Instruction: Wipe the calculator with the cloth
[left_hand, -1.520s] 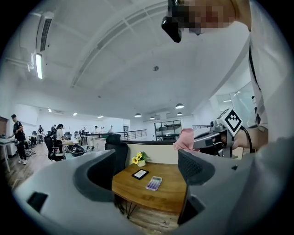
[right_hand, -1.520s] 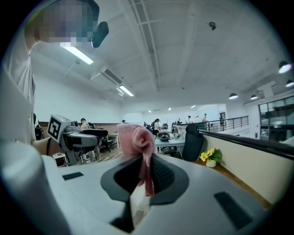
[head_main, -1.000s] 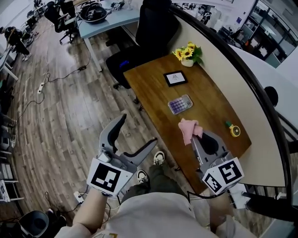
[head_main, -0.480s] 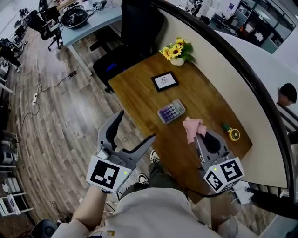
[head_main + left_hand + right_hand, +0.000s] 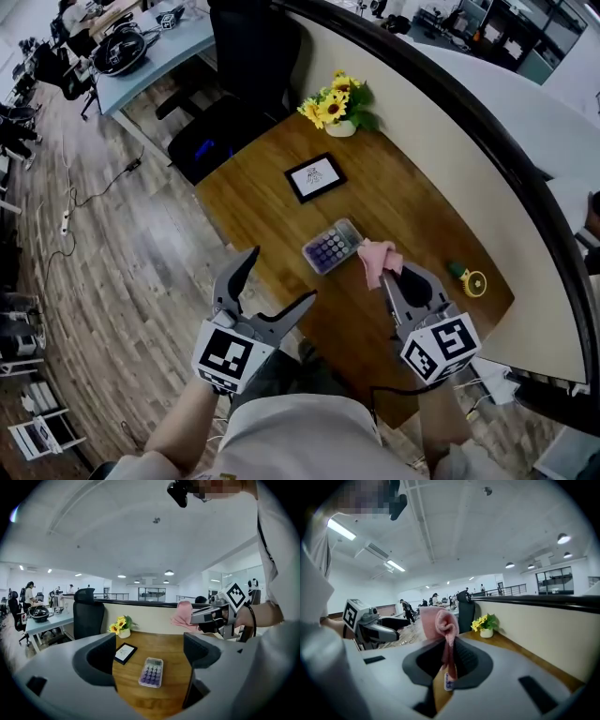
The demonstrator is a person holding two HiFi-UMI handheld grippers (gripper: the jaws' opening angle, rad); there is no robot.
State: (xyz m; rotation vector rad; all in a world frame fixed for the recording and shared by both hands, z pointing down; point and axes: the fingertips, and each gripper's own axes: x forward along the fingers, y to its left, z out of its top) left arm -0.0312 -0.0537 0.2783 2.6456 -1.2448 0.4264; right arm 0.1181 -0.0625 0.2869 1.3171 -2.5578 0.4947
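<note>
**Cloth is up at the calculator's side: right hand leads**

The calculator (image 5: 332, 247) lies flat about midway along the counter (image 5: 412, 202), a little closer to your near edge than to the far edge. Its long axis runs across the counter, with the display end toward the far edge.

The pink cloth (image 5: 378, 261) hangs bunched just beside it, on the side toward the yellow tape measure (image 5: 469, 281). Whether the cloth touches the calculator yet is not clear.

Your right gripper (image 5: 386, 275) has its jaws clamped on the cloth, and a fold stands up ahead of the tips. It is clearly the nearer hand, so I judge the wipe to be a short sideways sweep toward the flower (image 5: 336, 101) corner.

Your left gripper (image 5: 279, 277) hovers off the near edge with its jaws wide apart and nothing in them. The calculator sits straight ahead of it, which looks handy for steadying the near end.
</note>
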